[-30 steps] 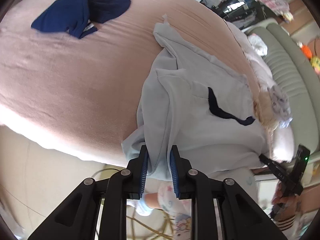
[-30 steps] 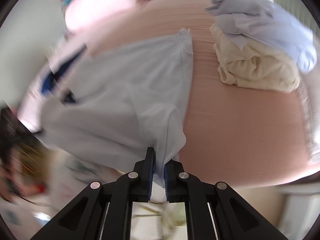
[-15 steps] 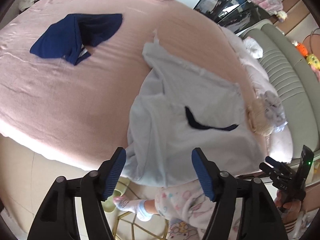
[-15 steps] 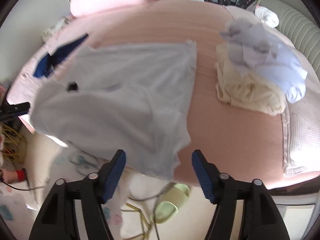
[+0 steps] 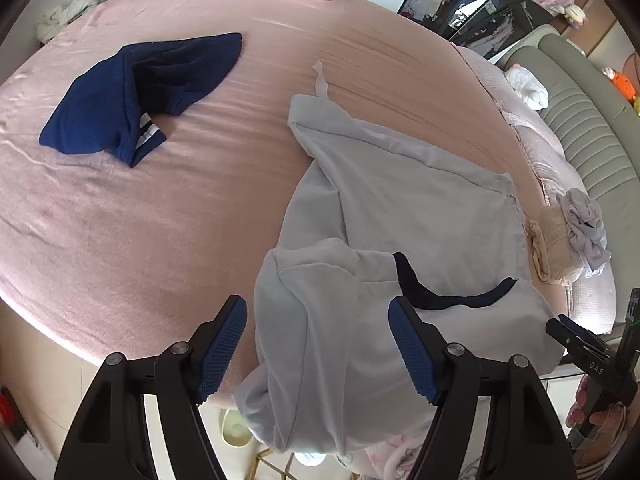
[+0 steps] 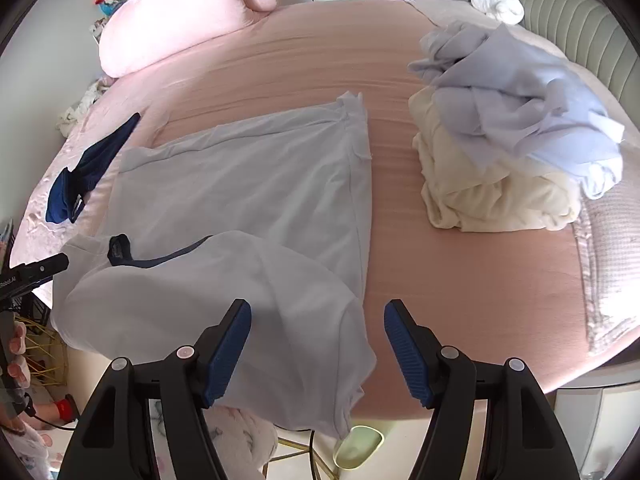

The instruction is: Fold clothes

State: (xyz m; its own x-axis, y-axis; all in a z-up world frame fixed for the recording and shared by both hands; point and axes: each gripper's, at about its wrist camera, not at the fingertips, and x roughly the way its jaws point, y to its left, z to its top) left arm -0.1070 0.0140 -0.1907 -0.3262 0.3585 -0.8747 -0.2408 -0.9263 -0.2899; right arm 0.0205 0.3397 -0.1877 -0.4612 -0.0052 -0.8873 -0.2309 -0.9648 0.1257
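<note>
Pink bed (image 6: 460, 272) edge hides grey shirt's (image 6: 248, 200) hem.

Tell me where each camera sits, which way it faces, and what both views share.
Left wrist: rides the left gripper, jaws open, looking over the pink bed at the pale grey T-shirt and the folded navy garment; the right gripper and its hand show at the right edge.
Right wrist: rides the right gripper, jaws open, facing the same shirt and the heap of cream and lilac clothes; the left gripper shows at the left edge.
Shared: bed, shirt, navy garment, heap.
</note>
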